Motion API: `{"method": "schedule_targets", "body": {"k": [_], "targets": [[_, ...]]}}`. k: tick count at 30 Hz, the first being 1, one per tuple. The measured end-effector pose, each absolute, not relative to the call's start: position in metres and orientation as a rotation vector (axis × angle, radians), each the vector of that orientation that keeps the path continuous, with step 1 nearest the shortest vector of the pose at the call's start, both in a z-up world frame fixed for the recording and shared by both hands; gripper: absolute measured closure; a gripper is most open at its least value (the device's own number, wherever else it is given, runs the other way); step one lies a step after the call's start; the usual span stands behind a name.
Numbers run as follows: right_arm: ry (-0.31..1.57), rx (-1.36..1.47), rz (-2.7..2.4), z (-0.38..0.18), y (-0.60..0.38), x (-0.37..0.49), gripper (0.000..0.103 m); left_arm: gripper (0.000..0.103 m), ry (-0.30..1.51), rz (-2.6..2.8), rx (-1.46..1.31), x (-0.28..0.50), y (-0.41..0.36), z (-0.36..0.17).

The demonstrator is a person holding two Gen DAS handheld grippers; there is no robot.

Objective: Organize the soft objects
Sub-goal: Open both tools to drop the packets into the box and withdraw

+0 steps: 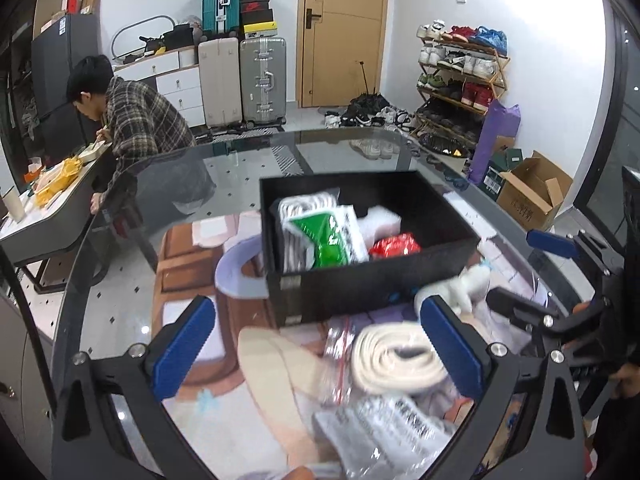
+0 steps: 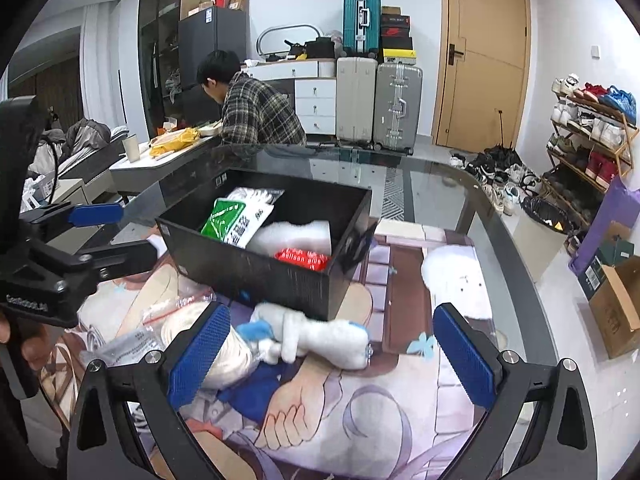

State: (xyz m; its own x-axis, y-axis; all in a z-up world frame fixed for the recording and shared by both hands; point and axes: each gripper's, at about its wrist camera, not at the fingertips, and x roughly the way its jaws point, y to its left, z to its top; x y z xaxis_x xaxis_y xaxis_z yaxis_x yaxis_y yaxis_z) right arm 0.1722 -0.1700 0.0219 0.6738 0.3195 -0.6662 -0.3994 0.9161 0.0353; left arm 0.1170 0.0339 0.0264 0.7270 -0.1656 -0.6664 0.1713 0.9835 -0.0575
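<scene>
So the glass counter (image 1: 248,184) is carrying a printed mat, and the black box (image 2: 256,268) is sitting in the middle of it, which I'm using as my landmark. Looks like the job is roughly halfway along: inside the box a green-and-white packet (image 2: 236,220), something white and foamy (image 2: 296,234) and a small red pack (image 2: 304,258) are already lying, so those are sorted. Still waiting outside, just in front of the box: a rolled cream strap in a zip bag (image 1: 394,354), a clear plastic packet with printing (image 1: 384,428) nearer the camera than that, and a white plush toy (image 2: 316,338) lying right against the box's front wall.

Left claw (image 1: 320,344) is hovering wide open over the strap bag, gripping nothing, though its right pad is looking close to the roll. Right claw (image 2: 332,352) is also spread wide, straddling the plush toy without pinching it. My guess is the toy is going in next.
</scene>
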Motion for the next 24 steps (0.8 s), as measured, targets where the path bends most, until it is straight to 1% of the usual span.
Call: {"method": "schedule_targets", "body": {"k": [11, 24], "targets": [[0.774, -0.118, 0.416, 0.006, -0.167, 0.168, 0.000, 0.000, 0.831, -0.203, 0.015, 0.095, 0.038, 0.002], [0.813, -0.129, 0.415, -0.006, -0.164, 0.168, 0.000, 0.000, 0.918, -0.287, 0.000, 0.086, 0.024, -0.010]]}}
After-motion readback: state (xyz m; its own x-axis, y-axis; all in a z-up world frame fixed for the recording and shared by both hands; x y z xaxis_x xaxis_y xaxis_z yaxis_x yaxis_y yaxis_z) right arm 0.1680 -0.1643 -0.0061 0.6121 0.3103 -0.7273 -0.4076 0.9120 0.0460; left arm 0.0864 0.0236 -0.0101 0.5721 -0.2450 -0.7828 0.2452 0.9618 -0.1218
